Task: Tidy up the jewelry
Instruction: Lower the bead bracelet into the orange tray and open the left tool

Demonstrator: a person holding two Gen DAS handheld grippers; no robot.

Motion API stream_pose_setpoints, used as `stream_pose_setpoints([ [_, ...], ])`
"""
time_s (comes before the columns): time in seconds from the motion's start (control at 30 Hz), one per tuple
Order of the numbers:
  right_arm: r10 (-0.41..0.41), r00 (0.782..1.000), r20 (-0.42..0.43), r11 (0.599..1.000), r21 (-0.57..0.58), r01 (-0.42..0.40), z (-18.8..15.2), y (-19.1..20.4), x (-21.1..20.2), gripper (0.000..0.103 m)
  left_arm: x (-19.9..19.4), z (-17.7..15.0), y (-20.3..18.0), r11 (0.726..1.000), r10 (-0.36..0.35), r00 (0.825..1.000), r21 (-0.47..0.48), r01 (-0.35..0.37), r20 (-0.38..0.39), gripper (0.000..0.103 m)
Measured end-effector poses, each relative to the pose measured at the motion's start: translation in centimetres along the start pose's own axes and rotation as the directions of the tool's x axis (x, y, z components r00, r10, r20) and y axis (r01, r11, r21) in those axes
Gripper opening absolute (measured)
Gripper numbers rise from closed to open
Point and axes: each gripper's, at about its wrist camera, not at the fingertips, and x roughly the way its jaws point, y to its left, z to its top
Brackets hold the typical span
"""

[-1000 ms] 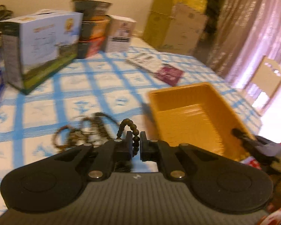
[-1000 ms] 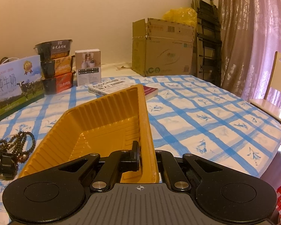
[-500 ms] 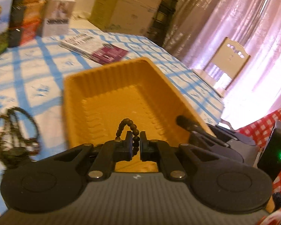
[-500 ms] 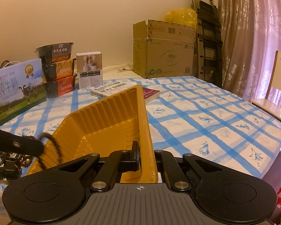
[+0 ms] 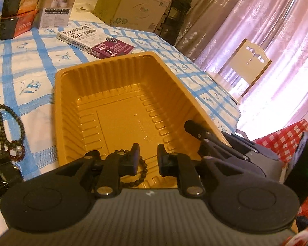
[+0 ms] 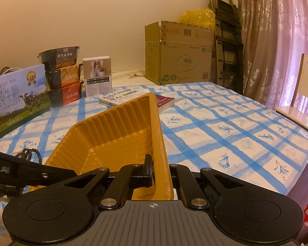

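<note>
A yellow plastic tray (image 5: 121,94) sits on the blue-checked tablecloth. My left gripper (image 5: 147,157) is open over the tray's near end. A dark bead bracelet (image 5: 140,174) lies in the tray below the left finger, partly hidden by it. My right gripper (image 6: 161,172) is shut on the tray's right wall (image 6: 159,135) and also shows in the left wrist view (image 5: 197,131). Several more bead strands (image 5: 8,127) lie on the cloth left of the tray, also seen in the right wrist view (image 6: 28,153).
A book (image 5: 94,41) lies beyond the tray. A milk carton (image 6: 16,98), stacked food bowls (image 6: 61,73) and a small white box (image 6: 97,75) stand at the back left. A cardboard box (image 6: 178,53) and a chair (image 5: 248,65) are off the table.
My left gripper has carried the bracelet from the pile to over the tray and opened. The bracelet has dropped from between the fingers into the tray. The right gripper has stayed put.
</note>
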Motion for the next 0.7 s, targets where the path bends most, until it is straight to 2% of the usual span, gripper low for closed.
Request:
stream_pose_setpoints([
  [0.1, -0.001, 1.0, -0.004, 1.0, 0.001, 0.001, -0.1, 0.1, 0.0, 0.004, -1.4, -0.4, 0.5, 1.0, 0.017, 1.0, -0.002, -0.017, 0.02, 0.018],
  [0.3, -0.002, 1.0, -0.009, 1.0, 0.008, 0.002, -0.1, 0.0, 0.1, 0.004, -5.6, -2.1, 3.5, 0.989, 0.148, 0.988, -0.013, -0.147, 0.051, 0.02],
  [0.4, -0.002, 1.0, -0.009, 1.0, 0.008, 0.002, -0.1, 0.0, 0.1, 0.004, -7.6, -2.8, 5.5, 0.972, 0.233, 0.971, -0.037, -0.231, 0.055, 0.022],
  [0.53, -0.003, 1.0, -0.011, 1.0, 0.007, 0.003, -0.2, 0.0, 0.1, 0.004, -10.0, -3.7, 8.2, 0.936, 0.348, 0.936, -0.071, -0.344, 0.053, 0.022],
  [0.7, -0.007, 1.0, -0.017, 1.0, 0.008, 0.007, -0.2, -0.1, 0.2, 0.004, -11.5, -4.8, 9.9, 0.898, 0.438, 0.898, -0.072, -0.435, 0.039, 0.022],
])
